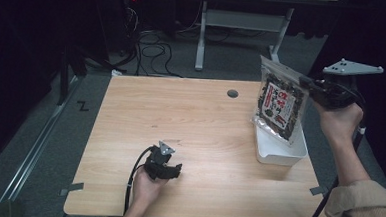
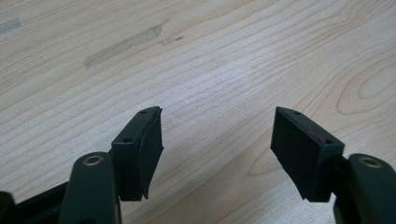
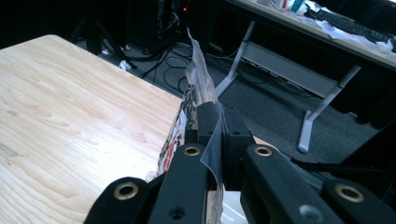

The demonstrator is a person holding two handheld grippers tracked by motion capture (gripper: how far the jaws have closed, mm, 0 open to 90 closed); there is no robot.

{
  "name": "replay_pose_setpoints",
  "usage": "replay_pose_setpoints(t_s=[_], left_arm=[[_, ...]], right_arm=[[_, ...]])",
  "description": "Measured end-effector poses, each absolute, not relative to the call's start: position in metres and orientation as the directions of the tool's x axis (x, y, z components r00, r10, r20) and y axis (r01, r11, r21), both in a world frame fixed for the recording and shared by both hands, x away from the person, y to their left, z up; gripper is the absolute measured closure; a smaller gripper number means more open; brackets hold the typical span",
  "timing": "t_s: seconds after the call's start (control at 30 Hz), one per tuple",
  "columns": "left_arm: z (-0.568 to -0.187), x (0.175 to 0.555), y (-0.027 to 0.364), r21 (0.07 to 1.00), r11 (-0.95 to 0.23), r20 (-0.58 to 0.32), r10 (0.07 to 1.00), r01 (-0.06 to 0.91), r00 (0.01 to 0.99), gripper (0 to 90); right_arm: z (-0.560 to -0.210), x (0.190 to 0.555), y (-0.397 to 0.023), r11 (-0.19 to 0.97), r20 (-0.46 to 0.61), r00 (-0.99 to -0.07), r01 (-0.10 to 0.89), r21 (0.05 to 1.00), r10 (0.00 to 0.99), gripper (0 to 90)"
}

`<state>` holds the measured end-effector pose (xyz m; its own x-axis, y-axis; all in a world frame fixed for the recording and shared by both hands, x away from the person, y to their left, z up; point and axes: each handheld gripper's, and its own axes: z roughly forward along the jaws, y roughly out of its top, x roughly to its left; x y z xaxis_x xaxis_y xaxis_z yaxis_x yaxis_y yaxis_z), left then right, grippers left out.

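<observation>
Right hand-held gripper (image 1: 307, 87): jaws pressed together on the clear upper edge of a snack bag (image 1: 280, 102), seen in the right gripper view as a thin film pinched flat between the two black pads (image 3: 208, 122). The person's right hand (image 1: 339, 118) carries it at the far right edge of the table (image 1: 180, 113), with the grey three-cornered plate on top.

Snack bag: clear-topped pouch with dark contents and a dark printed front, hanging upright from that hand-held gripper. Its lower end sits over, or just inside, the white tray (image 1: 279, 152); whether it touches the tray floor cannot be told. The tray stands at the table's right edge, in front of the gripper.

Label: red panel with pale characters on the bag's front, and further white and yellow print; too small and blurred to read.

Left hand-held gripper (image 1: 165, 168): jaws apart, nothing between them, bare wood behind them in the left gripper view (image 2: 217, 154). Held by the left hand (image 1: 146, 188) low over the near middle of the table, well apart from the bag and tray.
</observation>
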<state>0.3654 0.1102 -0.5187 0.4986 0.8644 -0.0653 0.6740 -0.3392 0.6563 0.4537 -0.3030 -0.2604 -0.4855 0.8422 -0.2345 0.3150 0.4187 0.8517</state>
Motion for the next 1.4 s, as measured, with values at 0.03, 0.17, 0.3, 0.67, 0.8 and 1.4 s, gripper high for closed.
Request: replay_pose_setpoints(t_s=[0.03, 0.17, 0.3, 0.67, 0.8, 1.4], left_arm=[[-0.519, 0.365, 0.11, 0.657, -0.339, -0.065, 0.865, 0.674, 0.498, 34.2], [-0.518, 0.365, 0.11, 0.658, -0.339, -0.064, 0.865, 0.672, 0.498, 34.2], [-0.519, 0.365, 0.11, 0.654, -0.341, -0.064, 0.864, 0.675, 0.499, 34.3], [-0.519, 0.365, 0.108, 0.654, -0.345, -0.06, 0.863, 0.673, 0.502, 34.3], [-0.519, 0.364, 0.108, 0.655, -0.345, -0.06, 0.863, 0.672, 0.502, 34.3], [-0.52, 0.364, 0.108, 0.651, -0.351, -0.057, 0.861, 0.672, 0.505, 34.3]], right_arm=[[-0.261, 0.453, -0.305, 0.412, -0.231, -0.48, 0.317, 0.854, 0.846, 89.9], [-0.263, 0.45, -0.31, 0.421, -0.248, -0.467, 0.314, 0.851, 0.849, 89.9], [-0.264, 0.451, -0.316, 0.409, -0.238, -0.461, 0.315, 0.857, 0.855, 89.9], [-0.259, 0.446, -0.328, 0.39, -0.229, -0.448, 0.309, 0.868, 0.864, 89.9], [-0.26, 0.445, -0.331, 0.385, -0.227, -0.441, 0.311, 0.869, 0.868, 89.9], [-0.268, 0.452, -0.333, 0.393, -0.248, -0.401, 0.335, 0.856, 0.882, 89.9]])
